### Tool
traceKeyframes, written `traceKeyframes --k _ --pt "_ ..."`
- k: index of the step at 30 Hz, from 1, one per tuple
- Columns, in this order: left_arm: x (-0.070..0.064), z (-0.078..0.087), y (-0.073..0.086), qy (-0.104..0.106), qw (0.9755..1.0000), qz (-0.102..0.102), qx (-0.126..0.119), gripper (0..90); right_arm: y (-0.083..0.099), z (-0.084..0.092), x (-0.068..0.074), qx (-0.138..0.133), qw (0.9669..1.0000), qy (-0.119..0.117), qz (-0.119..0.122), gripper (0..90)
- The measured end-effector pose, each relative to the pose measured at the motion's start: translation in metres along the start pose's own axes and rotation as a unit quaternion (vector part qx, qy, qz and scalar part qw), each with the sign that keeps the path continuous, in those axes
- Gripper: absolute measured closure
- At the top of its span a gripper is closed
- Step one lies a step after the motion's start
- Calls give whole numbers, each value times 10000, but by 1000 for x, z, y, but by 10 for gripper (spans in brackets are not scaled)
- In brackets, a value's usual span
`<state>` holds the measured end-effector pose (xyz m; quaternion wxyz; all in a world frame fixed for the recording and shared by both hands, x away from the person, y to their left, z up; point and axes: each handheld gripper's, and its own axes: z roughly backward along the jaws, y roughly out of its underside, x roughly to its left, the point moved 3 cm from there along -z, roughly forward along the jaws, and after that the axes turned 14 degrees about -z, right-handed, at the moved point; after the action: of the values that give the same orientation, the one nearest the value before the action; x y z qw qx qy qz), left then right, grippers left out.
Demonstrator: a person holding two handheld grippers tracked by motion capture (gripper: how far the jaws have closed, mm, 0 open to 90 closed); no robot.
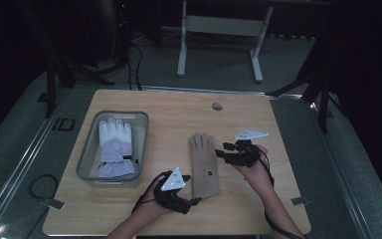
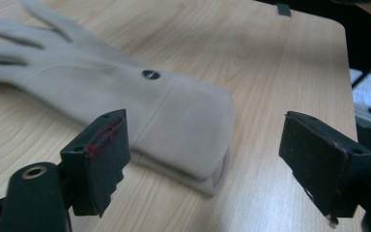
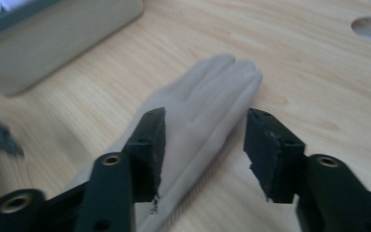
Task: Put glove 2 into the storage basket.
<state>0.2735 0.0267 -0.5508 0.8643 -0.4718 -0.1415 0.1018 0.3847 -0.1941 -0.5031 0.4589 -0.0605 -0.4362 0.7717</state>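
In the high view, a beige glove (image 1: 204, 164) is seen lying flat on the desk (image 1: 179, 107), fingers pointing away from the person; a small dark round tag on it cannot be read. A grey bin (image 1: 85, 154) at the left holds a white and lilac glove (image 1: 115, 147). The left claw (image 1: 195, 201) is held at the beige glove's cuff, the right claw (image 1: 219, 151) just beside its fingers.

In the left gripper view, the jaws are parted, with the cuff in front of them, untouched.

In the right gripper view, the jaws are parted above the glove's fingers, pressing on nothing.
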Motion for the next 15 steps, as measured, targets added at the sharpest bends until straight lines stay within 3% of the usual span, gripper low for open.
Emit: traceKeyframes --k 8,10,15 --pt "1 -17 -6 269 9991 -268 196 237 -15 -26 -3 134 9999 0 -92 463" --pt "1 -22 -7 283 9987 -342 269 239 -17 -40 -7 258 9991 -28 -323 434" --pt "4 -30 -9 316 9983 -349 350 254 -18 -55 -15 318 9973 -80 -656 397"
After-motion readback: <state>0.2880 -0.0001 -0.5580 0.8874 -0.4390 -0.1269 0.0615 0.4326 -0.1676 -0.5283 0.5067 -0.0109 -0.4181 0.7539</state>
